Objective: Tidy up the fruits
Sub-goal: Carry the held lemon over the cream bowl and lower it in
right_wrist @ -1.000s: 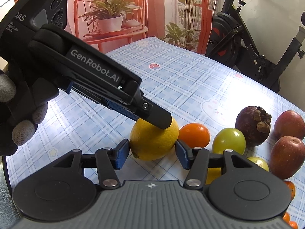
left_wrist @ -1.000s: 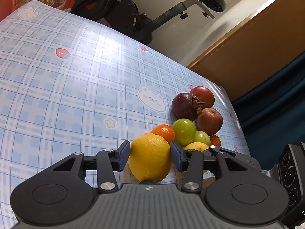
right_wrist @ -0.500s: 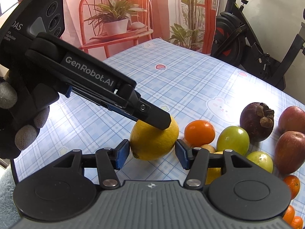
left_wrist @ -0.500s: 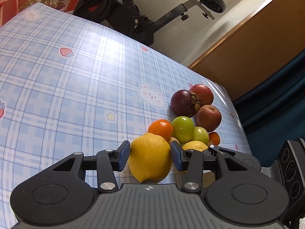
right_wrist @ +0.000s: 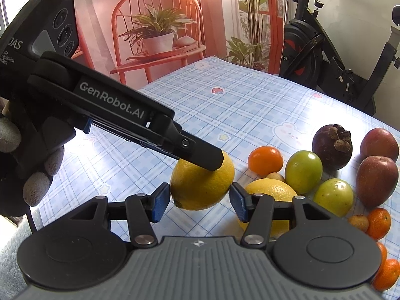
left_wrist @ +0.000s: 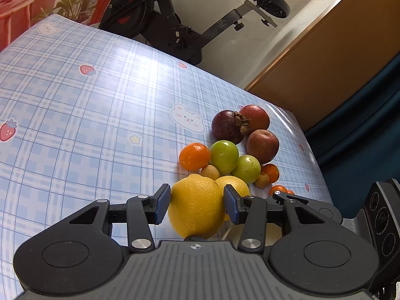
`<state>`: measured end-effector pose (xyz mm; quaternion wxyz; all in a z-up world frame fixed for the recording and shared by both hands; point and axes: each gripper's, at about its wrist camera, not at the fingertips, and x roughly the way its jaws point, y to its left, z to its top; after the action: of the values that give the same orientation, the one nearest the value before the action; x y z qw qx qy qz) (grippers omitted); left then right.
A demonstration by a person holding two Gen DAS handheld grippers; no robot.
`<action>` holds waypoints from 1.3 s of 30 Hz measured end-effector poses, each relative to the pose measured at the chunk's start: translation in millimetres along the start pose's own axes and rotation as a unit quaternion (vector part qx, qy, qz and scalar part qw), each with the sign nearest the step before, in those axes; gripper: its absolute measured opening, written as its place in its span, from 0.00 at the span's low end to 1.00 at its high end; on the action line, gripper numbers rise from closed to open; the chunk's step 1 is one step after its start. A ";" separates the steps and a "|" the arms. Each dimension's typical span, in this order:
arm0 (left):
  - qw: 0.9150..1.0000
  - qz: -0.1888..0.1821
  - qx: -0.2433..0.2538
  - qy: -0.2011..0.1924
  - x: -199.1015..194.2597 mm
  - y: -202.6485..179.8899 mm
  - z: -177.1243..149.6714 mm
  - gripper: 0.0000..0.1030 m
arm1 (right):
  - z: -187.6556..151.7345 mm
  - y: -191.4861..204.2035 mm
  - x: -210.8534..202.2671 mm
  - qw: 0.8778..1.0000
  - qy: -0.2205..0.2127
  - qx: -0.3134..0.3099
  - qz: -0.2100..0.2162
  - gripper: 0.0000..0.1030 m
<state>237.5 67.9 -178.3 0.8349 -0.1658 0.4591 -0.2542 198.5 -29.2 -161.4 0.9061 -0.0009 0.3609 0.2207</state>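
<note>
A large yellow lemon (left_wrist: 196,207) sits between the blue pads of my left gripper (left_wrist: 196,206), which is shut on it. My right gripper (right_wrist: 200,202) is shut on the same lemon (right_wrist: 200,187) from another side, and the left gripper's upper finger (right_wrist: 197,153) lies across the top of it. The lemon hangs just above the checked tablecloth (left_wrist: 87,125). Behind it lies the pile: a second lemon (right_wrist: 270,190), a mandarin (left_wrist: 194,156), two green fruits (left_wrist: 223,156), a mangosteen (left_wrist: 227,126) and two red apples (left_wrist: 262,146).
Small mandarins (right_wrist: 378,222) and tan little fruits lie at the pile's near right. The table's right edge (left_wrist: 312,155) is close to the pile. An exercise bike (left_wrist: 175,32) stands beyond the far edge. A gloved hand (right_wrist: 37,175) holds the left gripper.
Both grippers, still shut on the lemon, have drawn it back from the pile and a little up. The mandarin and green fruits now lie farther from it.
</note>
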 end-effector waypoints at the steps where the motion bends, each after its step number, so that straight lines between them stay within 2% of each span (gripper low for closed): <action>1: 1.000 0.001 0.001 -0.001 -2.6 -2.2 -1.1 0.48 | -0.4 0.1 -2.8 1.000 -0.001 -0.001 0.001 0.54; 12: 1.000 0.002 0.030 -0.003 -8.9 -49.3 -17.4 0.47 | -17.7 -1.6 -46.1 1.000 -0.015 0.008 -0.004 0.54; 21: 0.997 -0.009 0.072 0.013 21.4 -100.2 -43.1 0.47 | -56.7 -28.2 -86.1 0.999 -0.012 0.041 -0.025 0.54; 28: 0.997 -0.002 0.078 0.027 46.9 -106.1 -51.7 0.47 | -72.5 -40.5 -83.1 0.998 -0.003 0.058 -0.033 0.54; 39: 0.997 0.000 0.075 0.032 56.2 -101.4 -48.1 0.47 | -74.3 -45.7 -69.9 0.998 0.003 0.046 -0.034 0.54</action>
<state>194.2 -49.3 -190.1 0.8299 -0.0941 0.4653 -0.2931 123.4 -110.2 -177.8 0.9112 0.0279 0.3728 0.1733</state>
